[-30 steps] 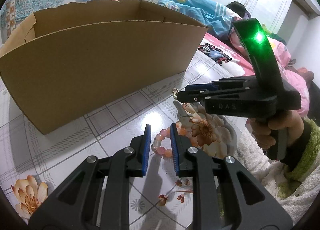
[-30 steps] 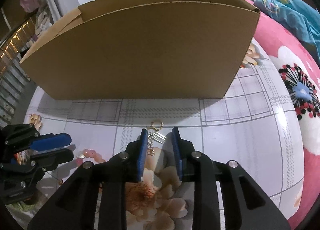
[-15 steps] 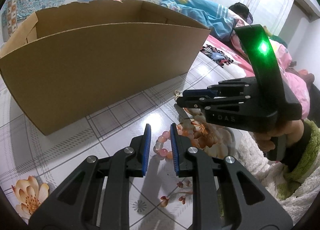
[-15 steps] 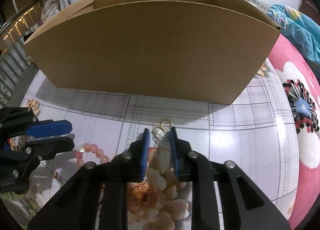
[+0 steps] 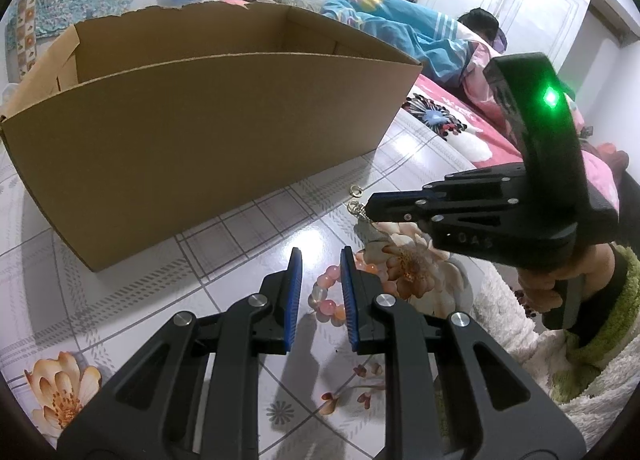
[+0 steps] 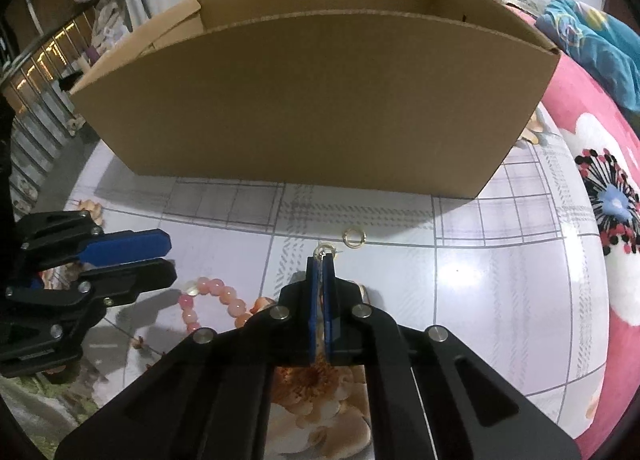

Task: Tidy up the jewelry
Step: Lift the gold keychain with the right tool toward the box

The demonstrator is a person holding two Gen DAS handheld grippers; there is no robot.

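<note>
On the left, the left gripper [image 5: 318, 296] is held low over the tiled floor [image 5: 248, 236]. Its blue pads are a little apart and nothing is squeezed by them. The pink bead bracelet [image 5: 326, 296] is seen lying on the floor between and just past the tips. It should be left alone until the other piece is put away.

In the middle, the right gripper [image 6: 321, 260] is closed tight. A small gold chain piece [image 6: 325, 250] is pinched at the very tips, with its ring poking out in front. How much of the chain is caught cannot be told, because the pads hide it. A loose gold ring [image 6: 354, 238] is left on the floor just beside the tips. It may be a part that was not caught.

Behind, the open cardboard box [image 6: 312, 99] is waiting. To do this step well, the chain should be lifted slowly and straight up. The pads should be kept shut until the box wall is cleared. Then the chain can be let go inside.
</note>
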